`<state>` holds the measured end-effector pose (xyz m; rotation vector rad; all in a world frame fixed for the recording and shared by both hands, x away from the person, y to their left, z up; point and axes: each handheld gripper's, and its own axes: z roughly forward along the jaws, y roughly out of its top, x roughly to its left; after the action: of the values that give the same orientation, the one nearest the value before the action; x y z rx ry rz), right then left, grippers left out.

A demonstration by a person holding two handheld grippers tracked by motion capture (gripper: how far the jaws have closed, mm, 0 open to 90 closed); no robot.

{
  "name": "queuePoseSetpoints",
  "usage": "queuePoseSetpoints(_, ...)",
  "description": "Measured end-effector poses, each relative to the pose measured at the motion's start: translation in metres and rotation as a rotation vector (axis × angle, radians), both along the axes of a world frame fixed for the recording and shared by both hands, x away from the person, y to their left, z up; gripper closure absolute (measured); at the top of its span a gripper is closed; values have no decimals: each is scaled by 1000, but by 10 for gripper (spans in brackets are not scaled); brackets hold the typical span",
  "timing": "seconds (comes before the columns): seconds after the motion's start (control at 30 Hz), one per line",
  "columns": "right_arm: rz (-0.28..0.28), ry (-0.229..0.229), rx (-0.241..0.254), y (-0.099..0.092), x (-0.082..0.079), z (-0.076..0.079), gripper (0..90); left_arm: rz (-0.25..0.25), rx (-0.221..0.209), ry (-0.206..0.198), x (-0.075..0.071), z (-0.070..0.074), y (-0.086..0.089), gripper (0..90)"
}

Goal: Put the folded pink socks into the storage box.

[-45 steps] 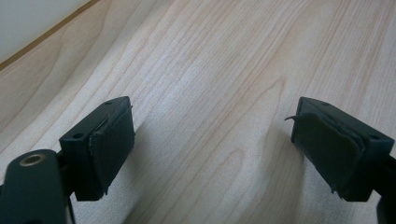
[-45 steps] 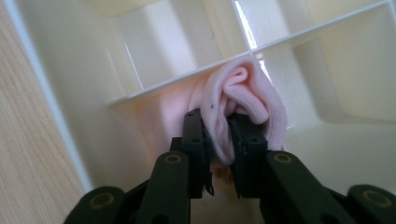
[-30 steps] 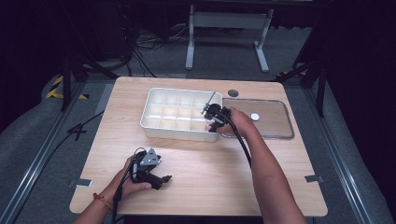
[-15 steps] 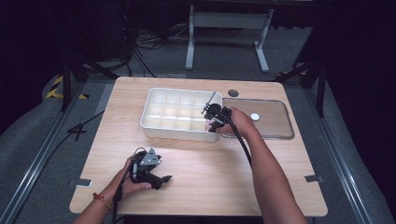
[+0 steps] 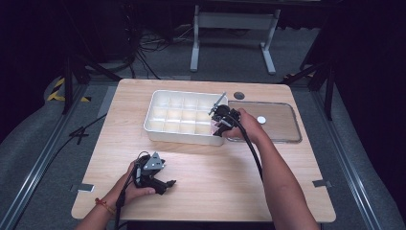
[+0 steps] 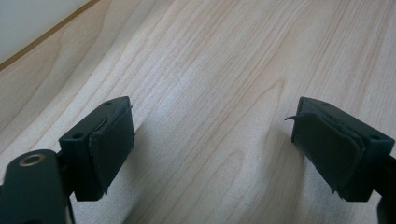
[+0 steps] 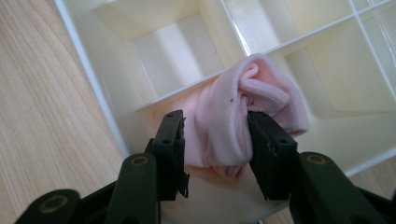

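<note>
A rolled pink sock (image 7: 238, 107) lies in the near right corner compartment of the white divided tray (image 5: 158, 125). My right gripper (image 7: 215, 144) reaches into that compartment from the tray's right end (image 5: 218, 122). Its jaws have just been opening and stand on either side of the sock. One pad (image 7: 261, 140) still touches the sock, while the other stands slightly off it. My left gripper (image 5: 165, 184) rests low over the bare wood near the table's front left. Its jaws are open with nothing between them (image 6: 212, 144).
A clear flat lid (image 5: 282, 124) with a white knob (image 5: 261, 120) lies on the table to the right of the tray. A dark round hole (image 5: 239, 95) sits in the tabletop behind it. The tray's other compartments look empty.
The right hand has barely shifted at the tray's corner. The left hand has kept still.
</note>
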<state>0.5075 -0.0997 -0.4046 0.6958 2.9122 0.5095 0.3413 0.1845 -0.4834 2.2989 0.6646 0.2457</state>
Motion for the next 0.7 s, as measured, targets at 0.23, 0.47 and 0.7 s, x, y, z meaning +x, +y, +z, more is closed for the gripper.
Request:
queuePoseSetpoints(0.23, -11, -27, 66, -4, -3, 9, 541, 0, 1, 0, 0, 0, 0, 133)
queuePoseSetpoints(0.47, -27, -50, 85, -9, -7, 15, 524, -7, 11, 7, 0, 1, 0, 133)
queuePoseSetpoints(0.7, -21, -90, 115, -12, -13, 24, 504, -6, 10, 6, 0, 1, 0, 133)
